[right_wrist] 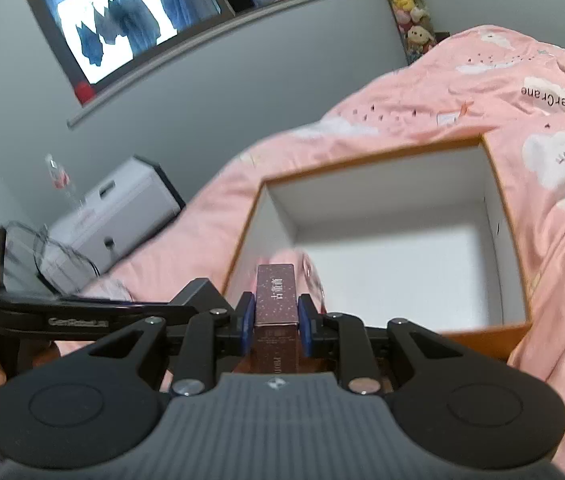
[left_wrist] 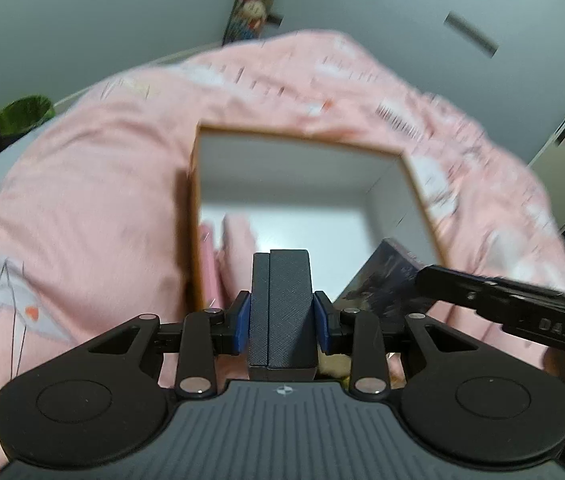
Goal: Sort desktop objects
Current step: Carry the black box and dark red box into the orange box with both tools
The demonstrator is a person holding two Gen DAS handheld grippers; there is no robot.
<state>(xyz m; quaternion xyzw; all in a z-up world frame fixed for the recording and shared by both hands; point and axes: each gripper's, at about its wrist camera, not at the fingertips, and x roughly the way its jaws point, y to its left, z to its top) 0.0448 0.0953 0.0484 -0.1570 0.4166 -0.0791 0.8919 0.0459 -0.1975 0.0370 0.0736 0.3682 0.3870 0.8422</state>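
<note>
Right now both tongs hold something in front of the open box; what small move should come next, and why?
Probably carry the left tongs forward over the white-lined box and release. They are shut on a dark grey case just short of its near edge, and the bare floor ahead leaves room. The right tongs hold a maroon carton.

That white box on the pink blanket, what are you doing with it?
A person is sorting small things, holding a two-finger tool in each hand. The left tool is shut on a dark grey case. The right tool is shut on a slim reddish-brown carton. Both are held in front of the open white box on the pink blanket.
</note>
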